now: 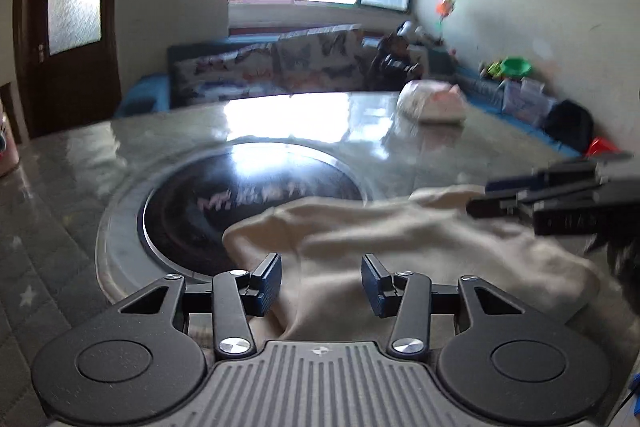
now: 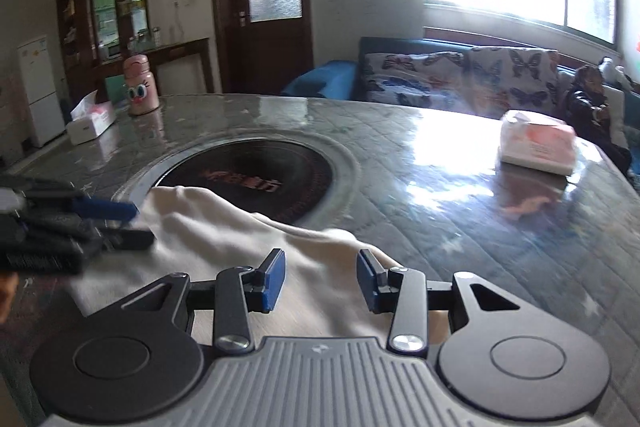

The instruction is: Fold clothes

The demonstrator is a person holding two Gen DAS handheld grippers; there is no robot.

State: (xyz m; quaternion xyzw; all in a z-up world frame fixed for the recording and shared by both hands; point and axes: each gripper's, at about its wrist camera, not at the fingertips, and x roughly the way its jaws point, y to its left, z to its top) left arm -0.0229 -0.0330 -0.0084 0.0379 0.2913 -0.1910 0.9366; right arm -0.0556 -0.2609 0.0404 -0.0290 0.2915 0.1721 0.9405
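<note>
A crumpled beige garment [image 1: 400, 235] lies on the table's near side, its far edge over the rim of a round black inset plate [image 1: 248, 195]. My left gripper [image 1: 322, 283] hovers open over the cloth's left part with nothing between its fingers. In the left wrist view my right gripper [image 1: 480, 195] comes in blurred from the right, above the garment's right end. In the right wrist view the garment [image 2: 224, 227] spreads below my right gripper [image 2: 320, 279], which is open and holds nothing. There my left gripper [image 2: 140, 225] shows at the left edge, over the cloth's corner.
The grey quilted table [image 2: 460, 219] is glossy and reflects the window. On it stand a tissue pack [image 2: 536, 143] at the far right, a pink bottle [image 2: 140, 87] and a tissue box [image 2: 90, 121] at the far left. A person [image 2: 592, 95] sits on the sofa [image 2: 460, 79] behind.
</note>
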